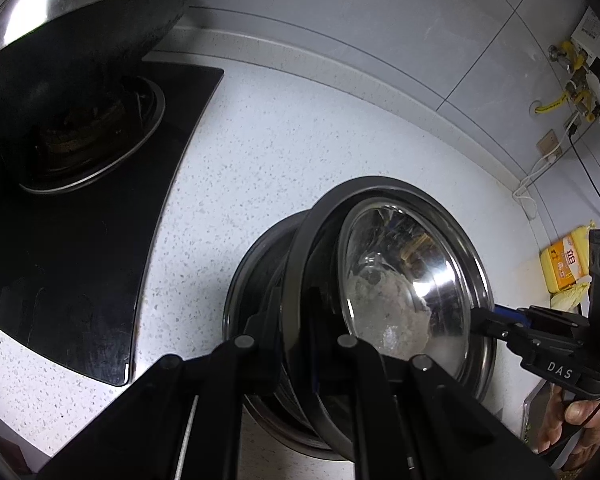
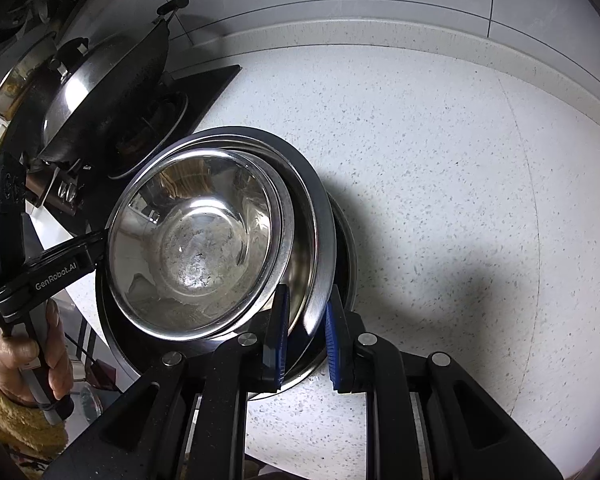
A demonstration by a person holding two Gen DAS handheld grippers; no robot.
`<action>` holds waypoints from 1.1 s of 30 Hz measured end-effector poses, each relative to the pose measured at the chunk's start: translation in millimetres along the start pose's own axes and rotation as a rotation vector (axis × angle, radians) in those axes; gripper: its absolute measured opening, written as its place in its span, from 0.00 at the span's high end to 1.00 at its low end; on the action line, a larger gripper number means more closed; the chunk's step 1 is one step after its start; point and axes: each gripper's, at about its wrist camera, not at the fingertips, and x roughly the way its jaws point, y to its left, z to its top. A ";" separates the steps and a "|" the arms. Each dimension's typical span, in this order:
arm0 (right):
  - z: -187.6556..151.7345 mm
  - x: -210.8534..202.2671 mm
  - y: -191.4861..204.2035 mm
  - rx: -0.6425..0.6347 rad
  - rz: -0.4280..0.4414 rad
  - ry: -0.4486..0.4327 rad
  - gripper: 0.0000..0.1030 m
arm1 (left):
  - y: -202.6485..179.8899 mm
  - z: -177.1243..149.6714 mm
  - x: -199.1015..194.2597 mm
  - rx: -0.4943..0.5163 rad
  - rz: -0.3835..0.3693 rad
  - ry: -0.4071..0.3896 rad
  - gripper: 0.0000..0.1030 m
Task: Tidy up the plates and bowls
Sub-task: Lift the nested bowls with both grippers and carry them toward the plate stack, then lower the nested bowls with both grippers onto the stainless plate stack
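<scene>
Two-handed carry of a nested stack of steel bowls (image 2: pixel 192 240), tilted over a dark bowl (image 2: pixel 344 256) resting on the speckled surface (image 2: pixel 440 168).

Step in hand, judged: lowering the stack into the dark bowl, just right of the black hob (image 1: pixel 80 240). Stack apparently not yet seated; left side raised, right edge over the dark bowl's mouth.

Left gripper (image 2: pixel 100 242): at the stack's left rim, jaws drawn nearly together; pads hidden behind the rim in the left wrist view, so a pinch on the rim judged rather than plainly shown. Gloved or bare hand (image 2: pixel 40 344) on its handle, with a yellow fleecy sleeve (image 2: pixel 16 412) below.

Right gripper (image 2: pixel 306 336): blue pads (image 2: pixel 278 332) set either side of the stack's outer rim at its right edge, jaws narrow, closed on that rim.

Next move, judged: level the stack, centre it over the dark bowl, ease down evenly with both sides, then release one rim at a time. Risk: thin polished rims slipping from the pads; uneven descent jamming the stack askew.

Beyond the hob: lidded wok (image 2: pixel 100 92).
</scene>
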 end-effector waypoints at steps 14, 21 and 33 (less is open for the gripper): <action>1.3 19.4 -0.2 0.016 -0.009 0.028 0.85 | 4.5 -2.1 25.2 0.001 0.000 0.040 0.91; 0.6 20.9 -2.3 0.006 0.004 0.028 0.85 | 5.8 -0.7 23.8 0.012 0.018 0.034 0.91; -1.8 22.4 -11.8 -0.017 0.041 0.031 0.85 | 9.8 -6.1 23.8 0.014 0.050 0.038 0.89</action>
